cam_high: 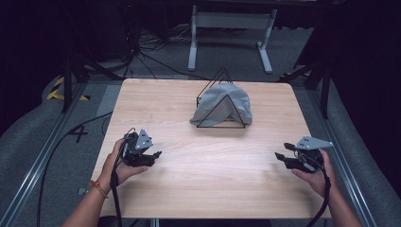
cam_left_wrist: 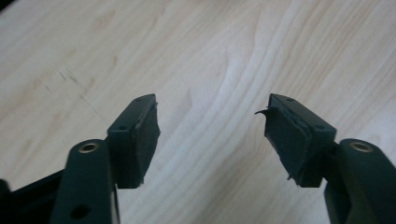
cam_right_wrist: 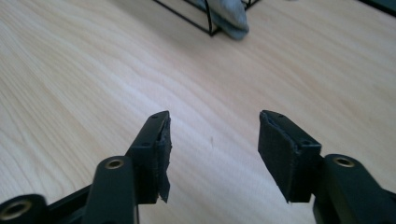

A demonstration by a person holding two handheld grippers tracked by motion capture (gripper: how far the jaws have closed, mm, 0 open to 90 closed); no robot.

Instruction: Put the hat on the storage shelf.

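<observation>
A grey cloth [cam_high: 222, 104] is draped over a black triangular wire rack [cam_high: 221, 97] at the far middle of the wooden table [cam_high: 198, 184]. My left gripper [cam_high: 154, 156] rests at the near left, held in a hand, open with nothing between its jaws. In the left gripper view the left gripper [cam_left_wrist: 212, 112] looks down at bare wood. My right gripper [cam_high: 280, 157] sits at the near right, open and holding nothing. The right gripper view shows the right gripper [cam_right_wrist: 214, 123] low over the table, with the cloth's corner [cam_right_wrist: 229, 16] and the rack's wire [cam_right_wrist: 187, 14] far ahead.
The table's edges lie close to both hands. A white metal stand [cam_high: 230, 28] and cables [cam_high: 142, 52] are on the floor beyond the table. Black posts [cam_high: 325, 90] stand at either side.
</observation>
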